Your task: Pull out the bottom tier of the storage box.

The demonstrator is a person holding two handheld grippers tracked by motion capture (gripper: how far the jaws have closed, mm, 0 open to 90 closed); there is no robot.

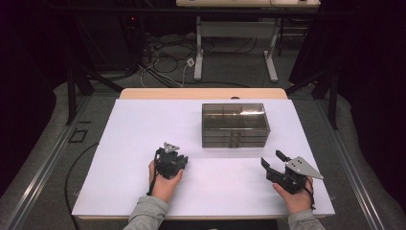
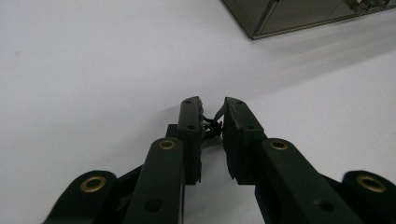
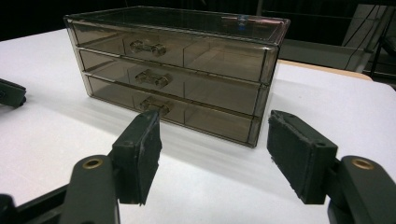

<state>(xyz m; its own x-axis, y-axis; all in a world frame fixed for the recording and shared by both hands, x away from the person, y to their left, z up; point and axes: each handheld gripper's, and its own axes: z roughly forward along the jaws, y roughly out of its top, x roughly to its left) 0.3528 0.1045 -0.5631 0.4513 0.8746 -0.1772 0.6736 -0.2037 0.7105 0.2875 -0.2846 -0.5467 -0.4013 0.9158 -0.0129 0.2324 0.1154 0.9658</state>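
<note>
A smoky see-through box of three shut drawers (image 1: 234, 125) stands on the white table top (image 1: 143, 129), right of centre. My left gripper (image 1: 184, 161) rests on the table in front of the box's left end. In the left gripper view its jaws (image 2: 212, 100) stand almost together, pinching a small dark wiry object (image 2: 213, 125) that I cannot identify; a corner of the box (image 2: 289, 16) shows top right. My right gripper (image 1: 271, 158) sits in front of the box's right end, open and empty. Its view (image 3: 215, 126) faces the drawer fronts (image 3: 187, 70) and their handles.
The white top has bare room to the left of the box and along the front edge. A wooden strip (image 1: 201, 93) shows behind it. Beyond are another desk's legs (image 1: 198, 52) and floor cables (image 1: 167, 62). The left gripper's tip (image 3: 11, 93) appears in the right gripper view.
</note>
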